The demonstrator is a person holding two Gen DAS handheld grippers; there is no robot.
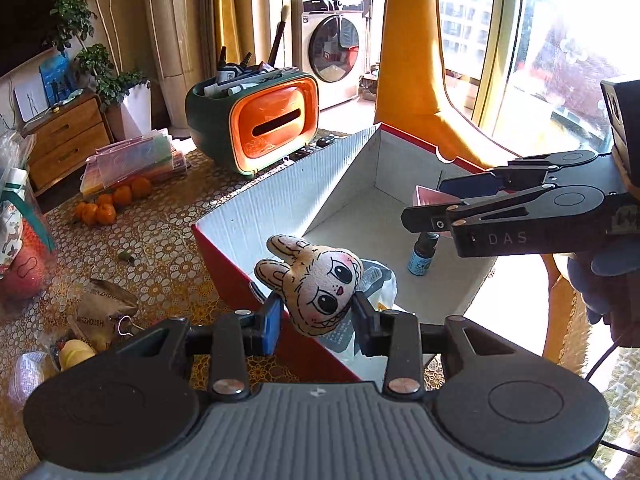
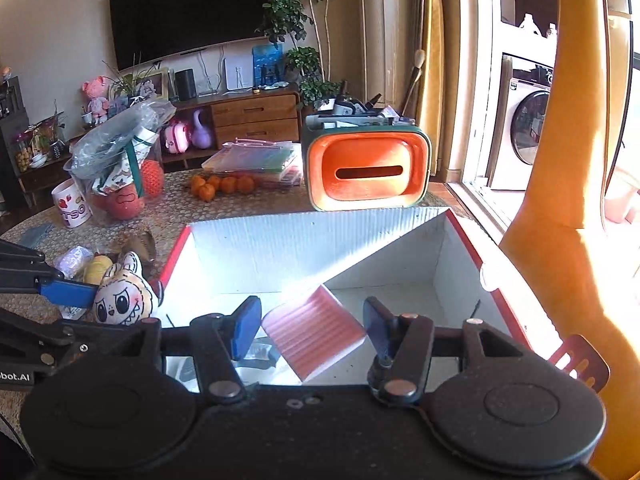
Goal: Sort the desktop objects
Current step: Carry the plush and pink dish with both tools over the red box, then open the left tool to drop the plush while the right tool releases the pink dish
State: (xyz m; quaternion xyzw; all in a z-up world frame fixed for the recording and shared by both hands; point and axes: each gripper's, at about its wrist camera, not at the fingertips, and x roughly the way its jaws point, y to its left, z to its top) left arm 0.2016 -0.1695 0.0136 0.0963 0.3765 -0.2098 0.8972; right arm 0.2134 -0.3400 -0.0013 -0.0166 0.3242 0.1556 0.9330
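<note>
A cream plush bunny head (image 1: 316, 284) is clamped between the blue pads of my left gripper (image 1: 316, 314), which hangs over the near left rim of a red box with a white inside (image 1: 280, 188). In the right wrist view the same toy (image 2: 120, 300) and left gripper (image 2: 100, 314) show at the left, beside the box (image 2: 300, 248). My right gripper (image 2: 312, 330) is shut on a pink ribbed packet (image 2: 316, 332) above the box's floor. The left wrist view shows the right gripper (image 1: 428, 202) from the side with the packet (image 1: 432, 196). A small blue bottle (image 1: 422, 254) stands inside the box.
An orange and green desk organiser (image 1: 264, 124) (image 2: 366, 168) stands behind the box. Tangerines (image 1: 108, 204), a stack of plastic cases (image 1: 136, 160), a brown paper bag (image 1: 104, 308) and a white mug (image 2: 72, 208) lie to the left. A yellow chair (image 2: 560, 260) stands to the right.
</note>
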